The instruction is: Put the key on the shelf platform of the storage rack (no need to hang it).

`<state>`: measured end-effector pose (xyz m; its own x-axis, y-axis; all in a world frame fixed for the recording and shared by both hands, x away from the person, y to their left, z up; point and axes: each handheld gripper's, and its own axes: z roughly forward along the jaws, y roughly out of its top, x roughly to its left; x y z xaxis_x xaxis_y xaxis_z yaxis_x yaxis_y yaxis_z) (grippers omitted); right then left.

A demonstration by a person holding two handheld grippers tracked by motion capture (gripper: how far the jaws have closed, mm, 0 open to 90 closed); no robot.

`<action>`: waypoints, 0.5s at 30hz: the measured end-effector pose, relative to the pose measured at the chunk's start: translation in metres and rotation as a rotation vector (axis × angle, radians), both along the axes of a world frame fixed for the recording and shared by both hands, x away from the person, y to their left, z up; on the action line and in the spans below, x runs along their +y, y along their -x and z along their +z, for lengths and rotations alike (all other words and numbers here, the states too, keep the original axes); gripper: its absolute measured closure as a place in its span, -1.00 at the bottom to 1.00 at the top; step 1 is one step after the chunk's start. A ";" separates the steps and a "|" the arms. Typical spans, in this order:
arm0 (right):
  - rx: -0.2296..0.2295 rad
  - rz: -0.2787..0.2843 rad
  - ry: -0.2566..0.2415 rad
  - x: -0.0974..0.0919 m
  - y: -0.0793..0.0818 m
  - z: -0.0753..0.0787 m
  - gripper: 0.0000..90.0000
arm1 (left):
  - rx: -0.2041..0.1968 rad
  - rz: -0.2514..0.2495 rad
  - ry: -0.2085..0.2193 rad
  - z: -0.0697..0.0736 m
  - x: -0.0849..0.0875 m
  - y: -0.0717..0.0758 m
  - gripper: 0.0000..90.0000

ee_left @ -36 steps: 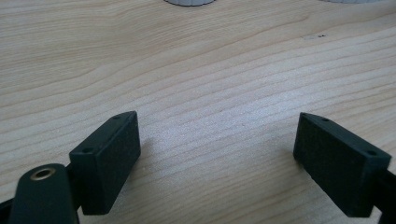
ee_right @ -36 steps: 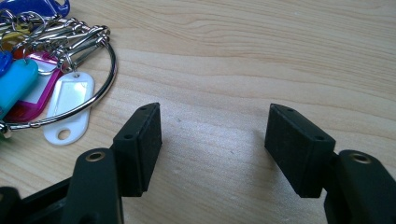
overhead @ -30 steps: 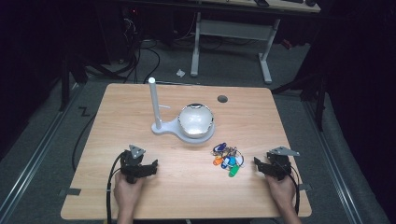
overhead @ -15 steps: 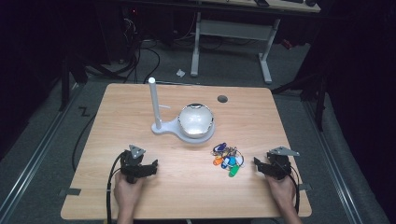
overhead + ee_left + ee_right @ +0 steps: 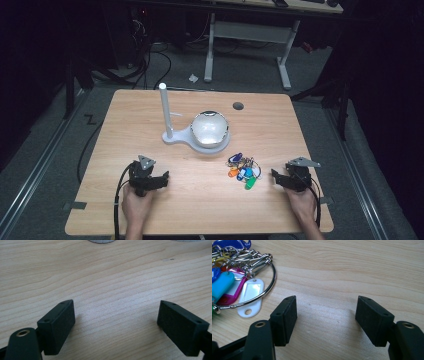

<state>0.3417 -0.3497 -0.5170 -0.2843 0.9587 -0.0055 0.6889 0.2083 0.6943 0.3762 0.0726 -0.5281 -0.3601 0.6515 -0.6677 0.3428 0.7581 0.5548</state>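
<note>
A bunch of coloured key tags [image 5: 242, 170] on a metal ring [image 5: 262, 293] lies on the wooden table [image 5: 150, 110], right of centre near the front. In the right gripper view the white tag [image 5: 250, 298] sits just left of the jaws. My right gripper [image 5: 276, 176] rests on the table to the right of the tags, open, with bare wood between its jaws [image 5: 325, 315]. My left gripper [image 5: 162, 178] lies at the front left, open over bare wood [image 5: 116, 320]. A white stand with an upright post [image 5: 164, 112] and a round shiny dome [image 5: 210, 127] stands mid-table.
A small dark hole [image 5: 238, 106] marks the table's far right part. Beyond the table stand a white desk frame [image 5: 250, 35] and cables on the grey floor. A cable [image 5: 117, 200] trails from the left gripper toward the front edge.
</note>
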 end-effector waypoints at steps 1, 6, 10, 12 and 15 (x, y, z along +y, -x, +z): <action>0.005 0.000 -0.007 0.001 0.001 0.001 -0.22 | 0.000 0.000 0.000 0.000 0.000 0.000 -0.66; 0.011 0.011 -0.015 0.001 0.002 0.002 -0.18 | 0.000 0.000 0.000 0.000 0.000 0.000 -0.66; 0.006 0.023 -0.021 0.003 0.004 0.005 -0.12 | 0.000 -0.001 0.000 0.000 0.000 0.000 -0.66; 0.004 0.028 -0.026 0.005 0.006 0.006 -0.10 | 0.000 -0.001 0.000 0.000 0.000 0.000 -0.66; 0.001 0.041 -0.036 0.007 0.007 0.009 -0.09 | 0.000 0.000 0.000 0.000 0.000 0.000 -0.66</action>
<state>0.3351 -0.3431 -0.5083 -0.3232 0.9459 0.0287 0.6809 0.2114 0.7012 0.3762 0.0726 -0.5281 -0.3598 0.6518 -0.6676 0.3431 0.7578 0.5550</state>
